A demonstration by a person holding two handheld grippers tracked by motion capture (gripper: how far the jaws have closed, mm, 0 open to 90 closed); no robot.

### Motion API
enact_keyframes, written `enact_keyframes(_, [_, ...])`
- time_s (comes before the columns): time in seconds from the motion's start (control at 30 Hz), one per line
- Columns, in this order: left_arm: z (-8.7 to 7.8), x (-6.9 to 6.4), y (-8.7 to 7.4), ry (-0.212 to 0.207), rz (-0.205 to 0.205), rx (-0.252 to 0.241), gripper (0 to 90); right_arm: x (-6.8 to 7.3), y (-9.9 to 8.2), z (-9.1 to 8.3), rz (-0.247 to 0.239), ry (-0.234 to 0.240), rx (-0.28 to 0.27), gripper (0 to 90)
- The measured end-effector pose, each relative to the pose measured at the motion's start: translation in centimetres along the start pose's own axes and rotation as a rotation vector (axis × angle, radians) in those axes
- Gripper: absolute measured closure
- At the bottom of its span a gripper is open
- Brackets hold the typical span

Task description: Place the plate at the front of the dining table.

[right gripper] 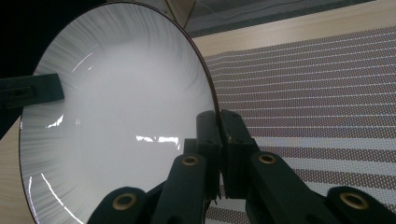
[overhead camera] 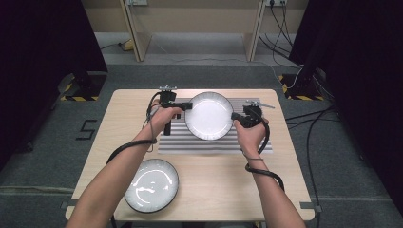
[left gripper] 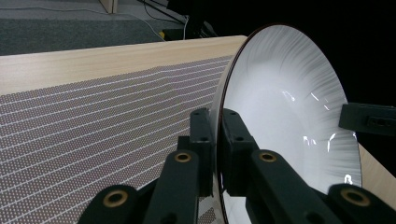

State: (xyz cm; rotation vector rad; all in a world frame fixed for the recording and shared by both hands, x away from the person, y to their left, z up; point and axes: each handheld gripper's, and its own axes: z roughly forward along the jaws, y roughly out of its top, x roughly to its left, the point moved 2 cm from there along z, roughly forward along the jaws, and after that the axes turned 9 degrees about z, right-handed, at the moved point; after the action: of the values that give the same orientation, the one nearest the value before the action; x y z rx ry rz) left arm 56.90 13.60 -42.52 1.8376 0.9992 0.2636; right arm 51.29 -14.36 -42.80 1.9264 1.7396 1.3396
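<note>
A white ribbed plate [overhead camera: 209, 115] was held above a striped placemat [overhead camera: 214, 142] on the wooden surface [overhead camera: 285, 161], the left gripper [overhead camera: 188, 106] clamped on its left rim and the right gripper [overhead camera: 235, 116] clamped on its right rim. A second white plate [overhead camera: 151, 185] lay flat near the surface's front edge, beside the person's left forearm [overhead camera: 119, 175].

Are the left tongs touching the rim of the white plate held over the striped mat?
Touching. In the left gripper view, the left tongs are shut on the thin rim of the white plate, one jaw on each face with no gap.
</note>
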Motion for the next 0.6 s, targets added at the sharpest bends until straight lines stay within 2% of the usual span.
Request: enact_keyframes(0.6, [1.4, 0.5, 0.4, 0.010, -0.010, 0.008, 84.2, -0.7, 0.8, 1.0, -0.001, -0.012, -0.003, 87.6])
